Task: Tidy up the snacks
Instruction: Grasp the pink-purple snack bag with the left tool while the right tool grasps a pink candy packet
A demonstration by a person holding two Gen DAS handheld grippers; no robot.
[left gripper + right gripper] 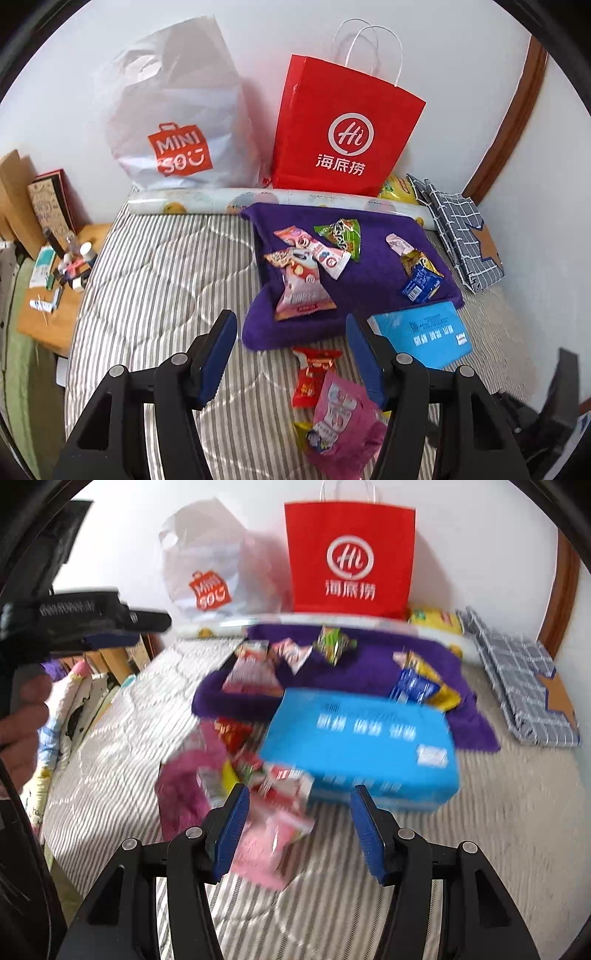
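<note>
Several snack packets lie on a purple towel [373,280] on the striped bed: a pink packet [301,291], a green one [341,234], a blue one [421,284]. A red packet [314,373] and a pink packet [343,417] lie on the bed between the fingers of my open, empty left gripper [291,332]. A blue box [424,334] sits to their right. My right gripper [299,805] is open and empty above a pile of pink and red packets [273,812], beside the blue box [365,742]. The right wrist view is blurred.
A white MINISO bag [173,122] and a red paper bag [343,125] stand against the wall. A rolled mat [207,201] lies before them. A checked cloth bundle [465,236] is at the right. A cluttered wooden stand [55,288] is left of the bed.
</note>
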